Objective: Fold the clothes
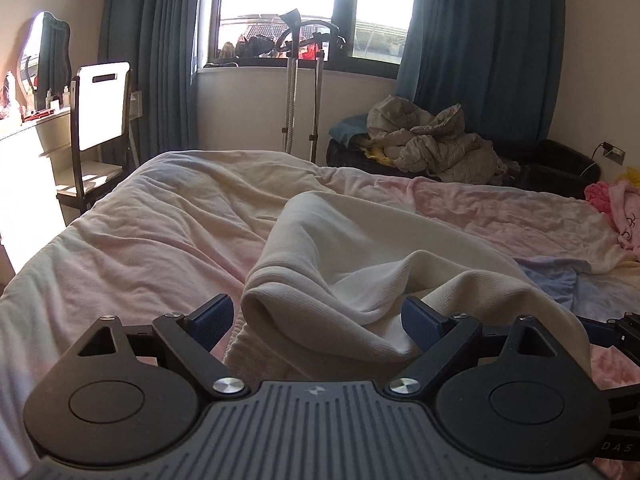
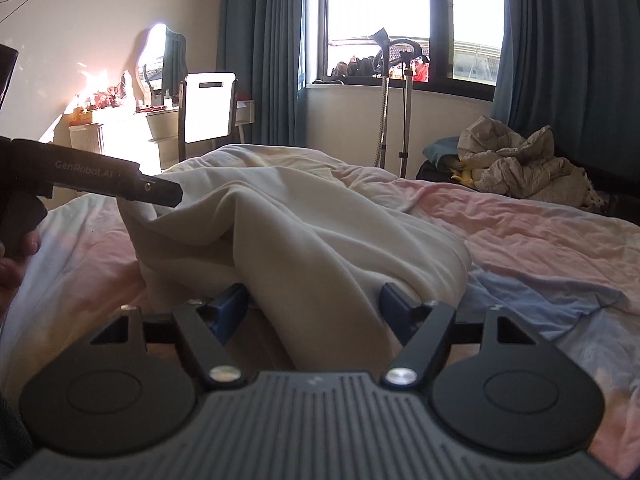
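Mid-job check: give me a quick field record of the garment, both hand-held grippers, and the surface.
garment: cream garment, rumpled, only partly folded
surface: bed with pink blanket
left hand-held gripper: jaws open, cloth between them, pads not pressing
right hand-held gripper: jaws open, cloth draped between them, not pinched
background: grey pile of bedding beyond the bed

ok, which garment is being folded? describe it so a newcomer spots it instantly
Start at the bed with its pink and cream cover, under the window. In the middle of it, just ahead of both grippers, lies a cream knit garment, bunched in thick folds. Unlike the flat cover and the pale blue patch beside it, it stands up, ribbed and plain.
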